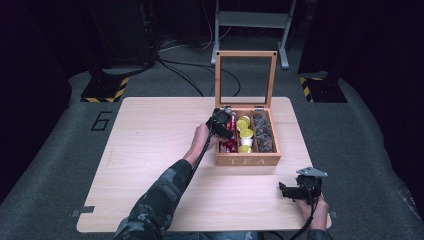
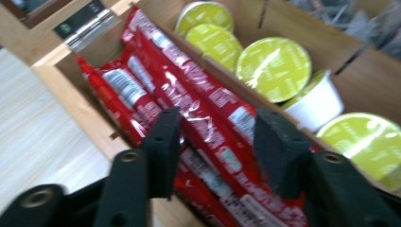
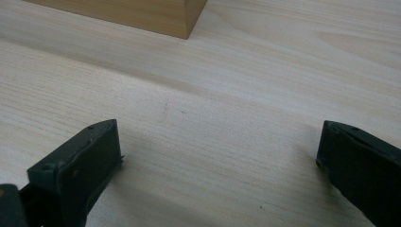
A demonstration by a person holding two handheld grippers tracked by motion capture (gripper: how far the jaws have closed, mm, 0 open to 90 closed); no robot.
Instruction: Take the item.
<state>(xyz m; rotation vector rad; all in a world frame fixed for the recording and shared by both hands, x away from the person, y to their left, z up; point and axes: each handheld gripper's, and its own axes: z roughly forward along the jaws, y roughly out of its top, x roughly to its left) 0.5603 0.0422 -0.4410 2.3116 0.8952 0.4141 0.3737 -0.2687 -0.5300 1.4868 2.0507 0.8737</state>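
Note:
A wooden tea box point(image 1: 247, 161) stands open on the table, its glass lid point(image 1: 245, 77) upright. Red stick packets point(image 2: 203, 94) fill its left compartment point(image 1: 230, 144). My left gripper point(image 1: 222, 125) reaches down into that compartment. In the left gripper view its jaws point(image 2: 217, 127) straddle the red packets, partly apart, and I see no pad pressing on one. Yellow-green lidded capsules point(image 2: 274, 61) lie in the middle compartment point(image 1: 245, 134). My right gripper point(image 1: 284, 191) rests low near the table's front right corner, open, with bare wood between its jaws point(image 3: 217, 142).
Dark wrapped packets point(image 1: 262, 132) fill the box's right compartment. The pale wooden table point(image 1: 150, 150) stretches bare to the left of the box. A corner of the box point(image 3: 184, 23) lies ahead of the right gripper. Dark floor with stands and cables surrounds the table.

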